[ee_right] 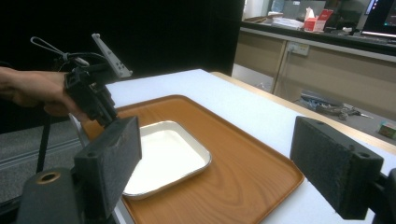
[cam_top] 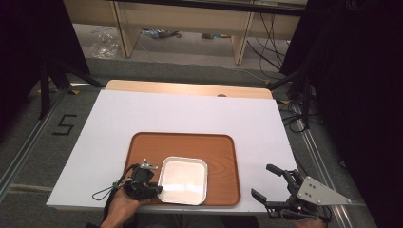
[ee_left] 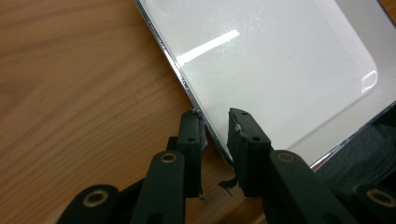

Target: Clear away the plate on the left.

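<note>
The white square dish [cam_top: 183, 180] sits in the lower middle of the high view, on the near left part of a wooden tray [cam_top: 221, 156], and it looks light, stiff and glossy, so likely slick; the thin raised rim is the place to pinch it. The left gripper [ee_left: 215, 122] straddles that rim at a corner, jaws slightly apart and not pressing, while the right gripper [cam_top: 271, 182] hangs wide open at lower right. The tray lies on a white table [cam_top: 190, 111], with grey floor, cables and wooden benches behind.

Black taped numeral "5" [cam_top: 64, 124] on the grey floor [cam_top: 28, 142] left of the table
</note>
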### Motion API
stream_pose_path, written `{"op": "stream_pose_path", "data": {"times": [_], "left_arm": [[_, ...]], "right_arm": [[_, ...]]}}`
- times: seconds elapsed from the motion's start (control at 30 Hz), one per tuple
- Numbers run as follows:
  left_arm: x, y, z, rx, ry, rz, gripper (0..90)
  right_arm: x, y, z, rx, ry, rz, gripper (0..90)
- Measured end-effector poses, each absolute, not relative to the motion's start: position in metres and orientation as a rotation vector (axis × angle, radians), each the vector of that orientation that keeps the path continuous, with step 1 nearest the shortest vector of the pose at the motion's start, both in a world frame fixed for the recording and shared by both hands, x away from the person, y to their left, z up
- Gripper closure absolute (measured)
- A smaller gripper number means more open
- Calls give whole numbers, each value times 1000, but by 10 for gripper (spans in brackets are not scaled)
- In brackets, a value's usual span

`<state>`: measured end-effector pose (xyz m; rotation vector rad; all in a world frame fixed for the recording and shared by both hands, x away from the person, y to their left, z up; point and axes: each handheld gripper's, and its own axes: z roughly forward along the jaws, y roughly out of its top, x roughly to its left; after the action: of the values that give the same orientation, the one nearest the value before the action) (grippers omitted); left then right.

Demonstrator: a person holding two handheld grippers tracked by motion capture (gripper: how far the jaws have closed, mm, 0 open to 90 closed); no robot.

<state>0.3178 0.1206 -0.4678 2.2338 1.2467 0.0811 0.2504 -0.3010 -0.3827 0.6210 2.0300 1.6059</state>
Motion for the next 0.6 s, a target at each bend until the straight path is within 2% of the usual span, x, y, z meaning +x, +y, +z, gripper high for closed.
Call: {"op": "stream_pose_path", "data": {"times": [0.6], "left_arm": [[308,119,-465,2250,1230,74,707]], "right_arm": [[251,-301,-383,620,2032,1602,173]]}}
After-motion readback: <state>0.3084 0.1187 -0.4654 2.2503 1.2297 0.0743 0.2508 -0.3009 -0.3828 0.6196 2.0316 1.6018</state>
